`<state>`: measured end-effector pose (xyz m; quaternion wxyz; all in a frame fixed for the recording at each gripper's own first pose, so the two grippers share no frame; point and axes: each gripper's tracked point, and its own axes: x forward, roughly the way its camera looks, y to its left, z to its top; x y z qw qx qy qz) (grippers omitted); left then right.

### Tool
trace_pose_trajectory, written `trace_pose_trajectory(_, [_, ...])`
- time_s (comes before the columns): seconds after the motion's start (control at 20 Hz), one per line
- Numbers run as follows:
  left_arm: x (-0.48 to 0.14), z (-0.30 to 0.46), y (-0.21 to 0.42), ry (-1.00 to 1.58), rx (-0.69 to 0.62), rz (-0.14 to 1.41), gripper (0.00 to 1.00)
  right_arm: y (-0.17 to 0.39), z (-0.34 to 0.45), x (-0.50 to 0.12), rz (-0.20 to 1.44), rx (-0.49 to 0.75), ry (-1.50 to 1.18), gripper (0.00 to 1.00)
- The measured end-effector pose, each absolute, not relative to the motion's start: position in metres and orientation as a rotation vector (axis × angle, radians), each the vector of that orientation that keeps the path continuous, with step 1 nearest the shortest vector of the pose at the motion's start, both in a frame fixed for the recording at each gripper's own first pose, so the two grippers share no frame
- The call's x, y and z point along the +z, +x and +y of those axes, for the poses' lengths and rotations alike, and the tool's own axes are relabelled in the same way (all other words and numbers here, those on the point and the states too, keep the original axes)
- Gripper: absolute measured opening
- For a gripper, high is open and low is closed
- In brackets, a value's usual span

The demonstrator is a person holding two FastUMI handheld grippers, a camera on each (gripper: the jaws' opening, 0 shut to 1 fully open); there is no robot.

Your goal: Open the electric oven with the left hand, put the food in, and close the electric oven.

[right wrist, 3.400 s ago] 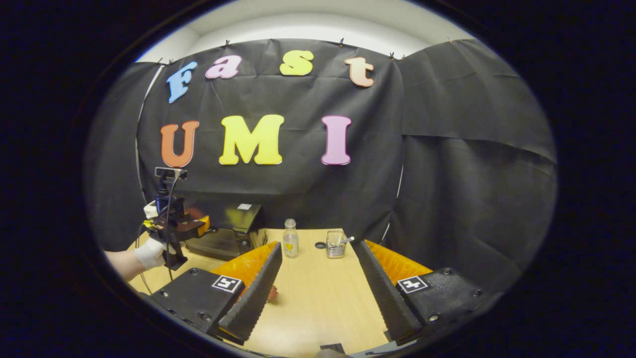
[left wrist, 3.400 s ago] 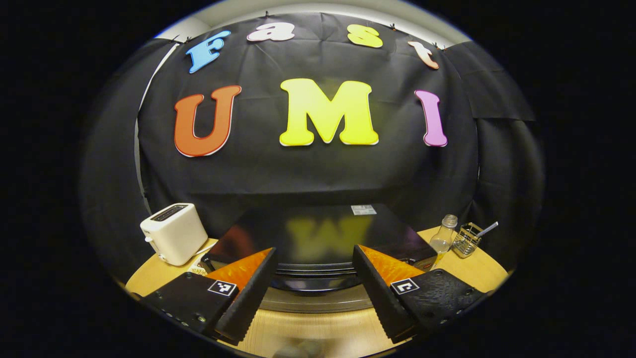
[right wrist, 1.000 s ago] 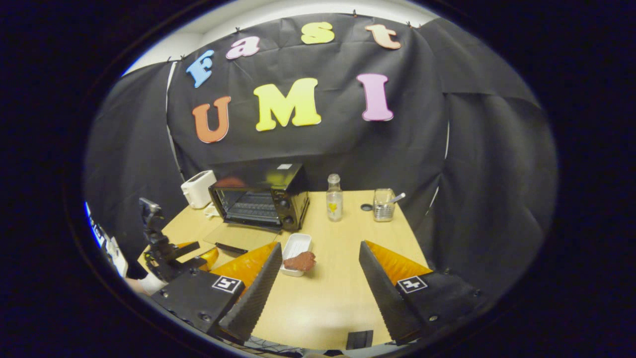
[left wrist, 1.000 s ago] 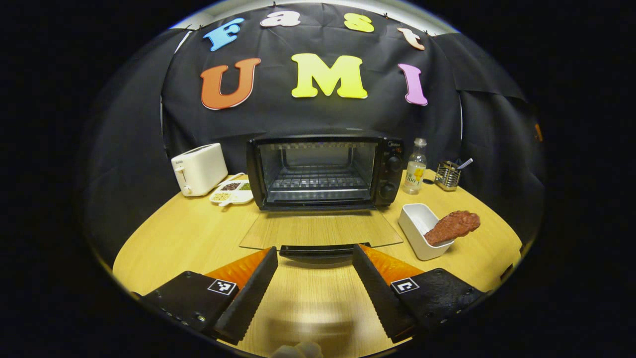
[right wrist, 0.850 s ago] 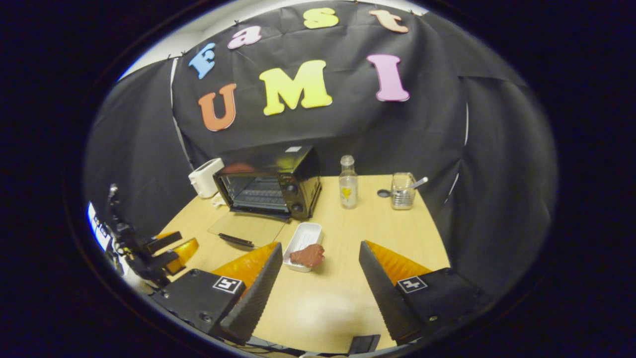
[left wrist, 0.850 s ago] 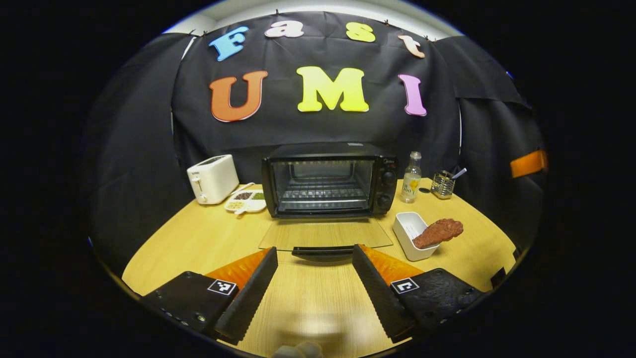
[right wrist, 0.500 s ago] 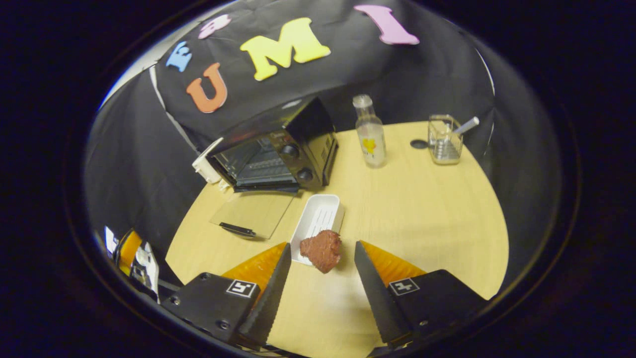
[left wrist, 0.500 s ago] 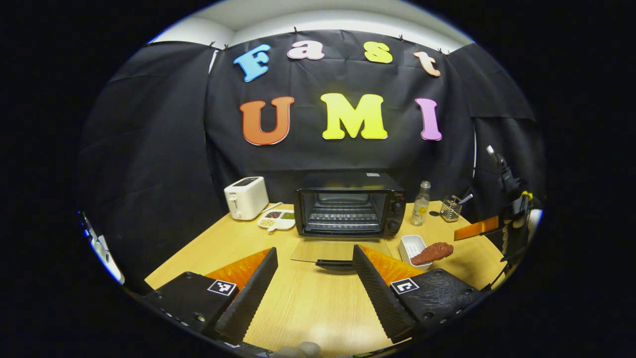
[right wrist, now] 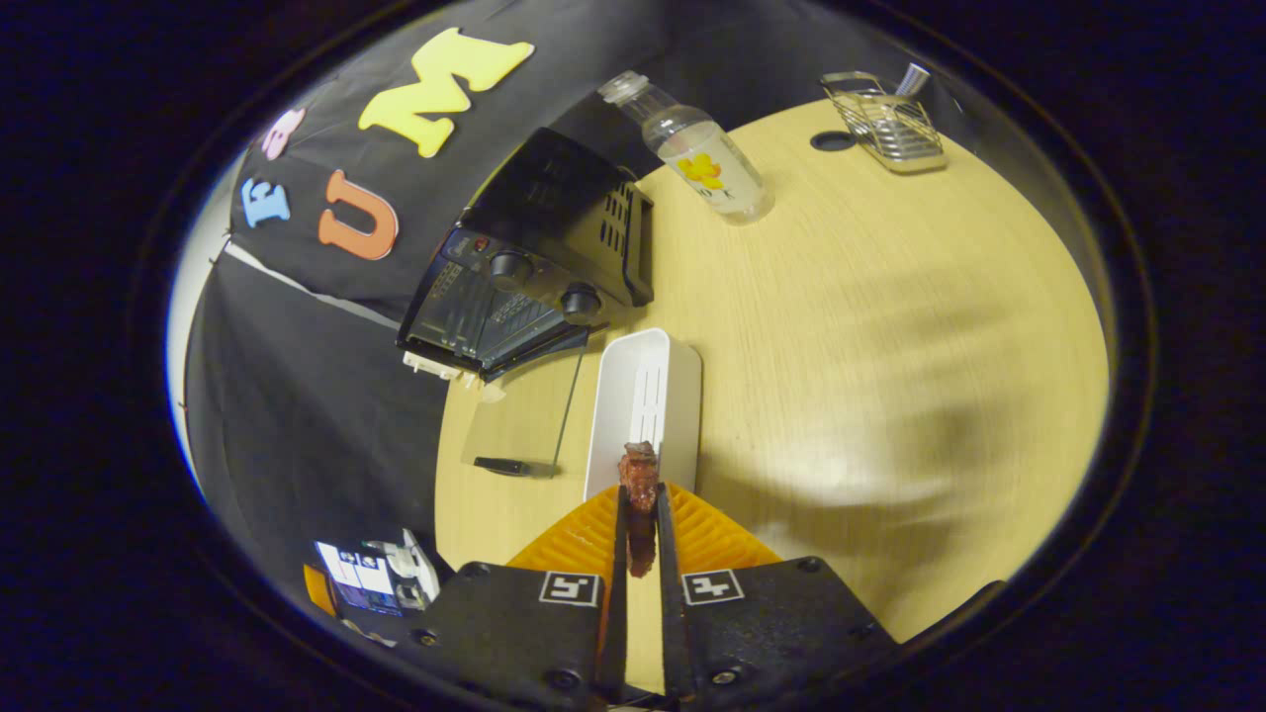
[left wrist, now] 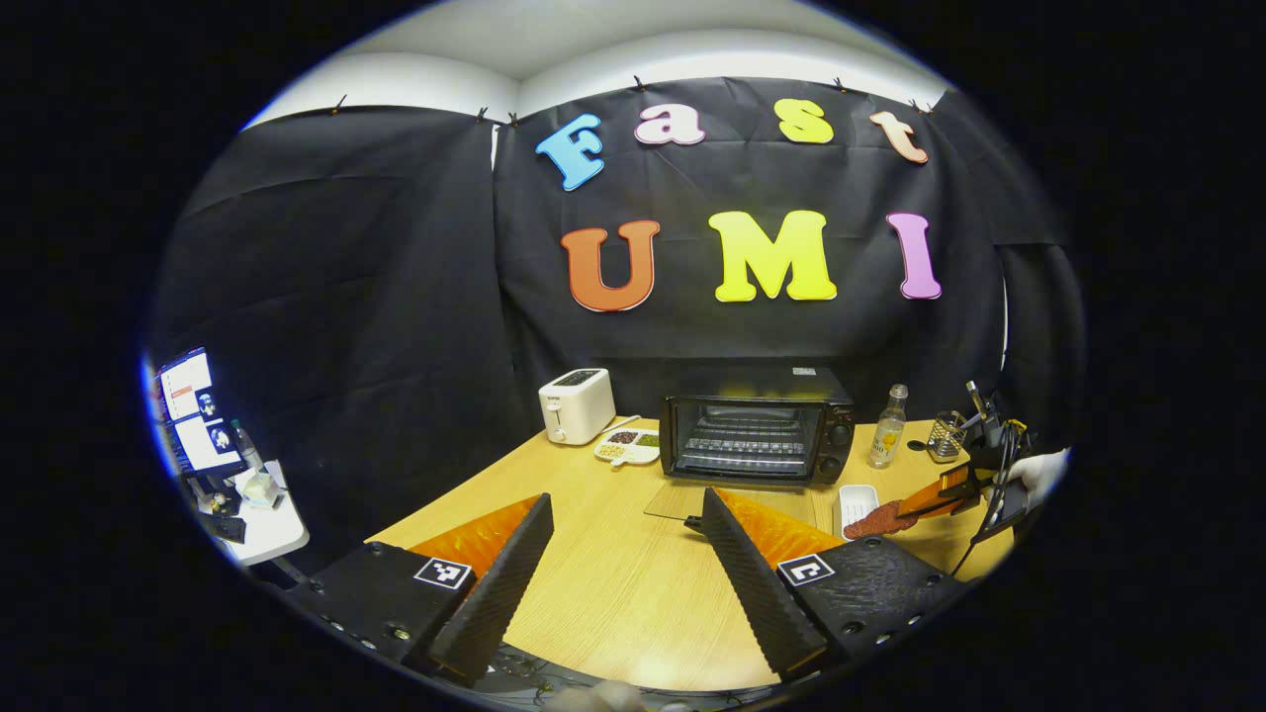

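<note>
Right claw (right wrist: 641, 499) tilts steeply down at the tabletop (right wrist: 870, 326), both fingers clamped on one dark red-brown, lumpy piece of meat (right wrist: 640, 475) at the near end of one white tray (right wrist: 648, 391). Left claw (left wrist: 625, 574) hangs level, fingers apart, facing one black electric oven (left wrist: 757, 427), door down.

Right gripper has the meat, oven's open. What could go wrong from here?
1. The right gripper pinches the piece of meat by one thin end, above the white tray; it may slip or swing loose on the way.
2. The glass oven door lies flat on the table in front of the electric oven; a low approach could knock it or its handle.
3. The left gripper is open and held back, so nothing steadies the oven.
</note>
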<state>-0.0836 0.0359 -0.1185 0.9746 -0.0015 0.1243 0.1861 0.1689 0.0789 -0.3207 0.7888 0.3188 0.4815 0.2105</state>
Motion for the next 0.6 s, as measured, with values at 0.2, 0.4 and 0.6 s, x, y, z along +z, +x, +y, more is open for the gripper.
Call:
trace_pose_trajectory(0.2, [-0.117,0.03,-0.091,0.002,0.391,0.26,0.97,0.172,0.08,-0.301,0.992,0.484,0.657,0.1])
trace_pose_trajectory(0.4, [-0.113,0.03,-0.088,0.0,0.357,0.242,0.97,0.166,0.095,-0.258,0.888,0.525,0.657,0.13])
trace_pose_trajectory(0.6, [-0.114,0.04,-0.091,0.016,0.305,0.235,0.97,0.153,0.122,-0.215,0.775,0.511,0.722,0.13])
